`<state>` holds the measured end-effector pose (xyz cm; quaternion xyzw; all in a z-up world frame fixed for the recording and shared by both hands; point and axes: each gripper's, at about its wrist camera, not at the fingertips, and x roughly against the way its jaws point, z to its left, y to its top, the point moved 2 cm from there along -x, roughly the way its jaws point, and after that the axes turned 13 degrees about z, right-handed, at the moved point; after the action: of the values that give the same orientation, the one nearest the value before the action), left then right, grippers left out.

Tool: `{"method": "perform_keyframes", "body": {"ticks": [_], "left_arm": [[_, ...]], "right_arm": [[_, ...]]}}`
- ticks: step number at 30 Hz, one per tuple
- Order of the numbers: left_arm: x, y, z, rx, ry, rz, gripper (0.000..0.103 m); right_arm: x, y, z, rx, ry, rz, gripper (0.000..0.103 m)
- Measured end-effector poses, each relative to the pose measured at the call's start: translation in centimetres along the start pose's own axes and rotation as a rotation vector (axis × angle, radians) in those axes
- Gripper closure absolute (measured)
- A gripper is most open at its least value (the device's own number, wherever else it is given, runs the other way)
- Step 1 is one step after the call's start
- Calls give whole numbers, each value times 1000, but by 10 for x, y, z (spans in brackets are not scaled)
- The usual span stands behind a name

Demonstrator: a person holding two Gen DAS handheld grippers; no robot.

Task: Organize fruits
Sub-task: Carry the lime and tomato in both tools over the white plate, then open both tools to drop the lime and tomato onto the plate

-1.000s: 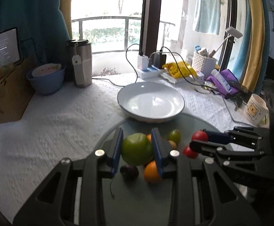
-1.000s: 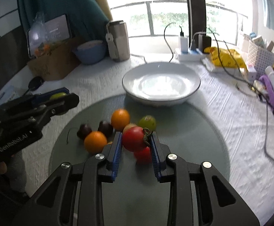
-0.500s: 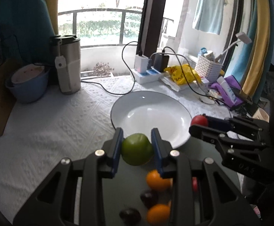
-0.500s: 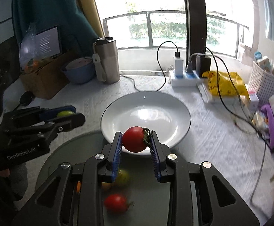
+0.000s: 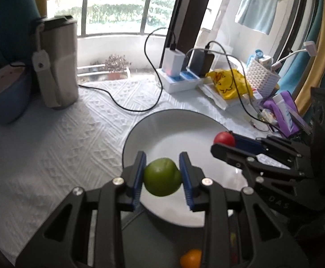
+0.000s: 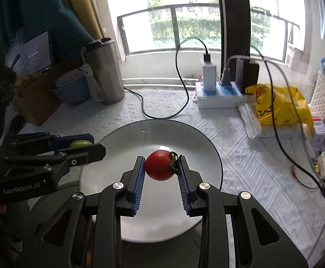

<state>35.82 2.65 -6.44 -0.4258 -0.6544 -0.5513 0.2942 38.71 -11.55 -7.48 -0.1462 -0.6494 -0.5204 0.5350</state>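
My left gripper [image 5: 162, 174] is shut on a green fruit [image 5: 162, 177] and holds it above the near left part of the white plate [image 5: 184, 129]. My right gripper [image 6: 161, 167] is shut on a red tomato [image 6: 159, 164] with a green stem, above the middle of the plate [image 6: 198, 147]. The right gripper also shows in the left wrist view [image 5: 223, 144] with the tomato [image 5: 224, 139]. The left gripper shows in the right wrist view [image 6: 91, 147] with the green fruit [image 6: 80, 144]. An orange fruit [image 5: 191, 258] lies on the dark mat below.
A steel tumbler [image 5: 58, 62] and a blue bowl [image 5: 6, 93] stand at the back left. A power strip [image 6: 218, 95] with chargers and cables, a yellow bag [image 6: 278, 105] and a white basket [image 5: 263, 79] stand behind and right of the plate. A white cloth covers the table.
Both grippers have lifted their fruits off the dark mat and moved forward over the white plate. The remaining fruits have dropped out of view below.
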Motion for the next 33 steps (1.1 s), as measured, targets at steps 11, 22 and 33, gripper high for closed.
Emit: {"method": "perform_keyframes", "body": {"ticks": [11,22,33], "left_arm": [[-32,15,7,25,0,75,71],[-40,19,8,44,37,94,69],[-18,16,0,62,119,39,57]], "right_arm": [[-31,11,-12,-37,28,49,72],[-21,12,-16,-45,25,12,71],[2,6,-15,-42,46,-38,70]]}}
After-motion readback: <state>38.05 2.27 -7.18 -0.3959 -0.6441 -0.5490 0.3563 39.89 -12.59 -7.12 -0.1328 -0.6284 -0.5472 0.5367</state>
